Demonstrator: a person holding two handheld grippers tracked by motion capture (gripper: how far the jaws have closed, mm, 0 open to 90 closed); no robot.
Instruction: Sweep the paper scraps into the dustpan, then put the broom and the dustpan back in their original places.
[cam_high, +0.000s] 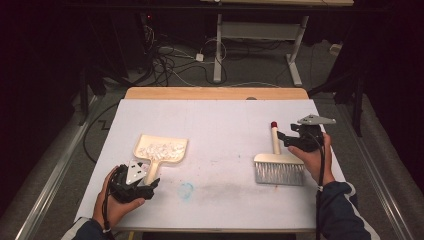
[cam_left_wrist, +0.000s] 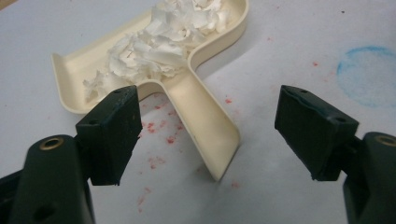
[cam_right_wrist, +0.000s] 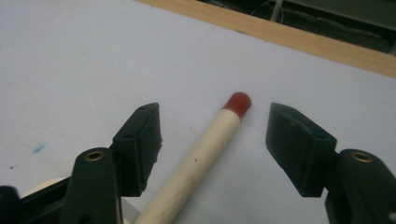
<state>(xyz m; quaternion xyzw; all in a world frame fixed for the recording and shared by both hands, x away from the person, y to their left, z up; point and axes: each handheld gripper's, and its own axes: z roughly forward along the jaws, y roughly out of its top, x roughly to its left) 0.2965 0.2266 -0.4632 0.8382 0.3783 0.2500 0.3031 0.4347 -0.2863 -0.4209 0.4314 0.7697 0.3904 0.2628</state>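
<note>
Two tools lie released on the table (cam_high: 215, 107), and neither of my grippers pinches anything. My left gripper (cam_high: 146, 186) stands spread at the near left corner, the dustpan's handle (cam_left_wrist: 205, 126) lying loose between its jaws, the pan (cam_high: 161, 149) heaped with white paper scraps (cam_left_wrist: 159, 39). My right gripper (cam_high: 289, 136) is spread too, near the right edge, either side of the brush's handle (cam_right_wrist: 201, 158) but clear of it; the bristle head (cam_high: 279, 171) rests flat.

I judge the main risk is on the left: a careless regrasp or a sideways nudge could tip the pan and spill the heap. On the right, a jaw catching the red tip (cam_right_wrist: 238, 102) could roll the brush off toward the edge.
</note>
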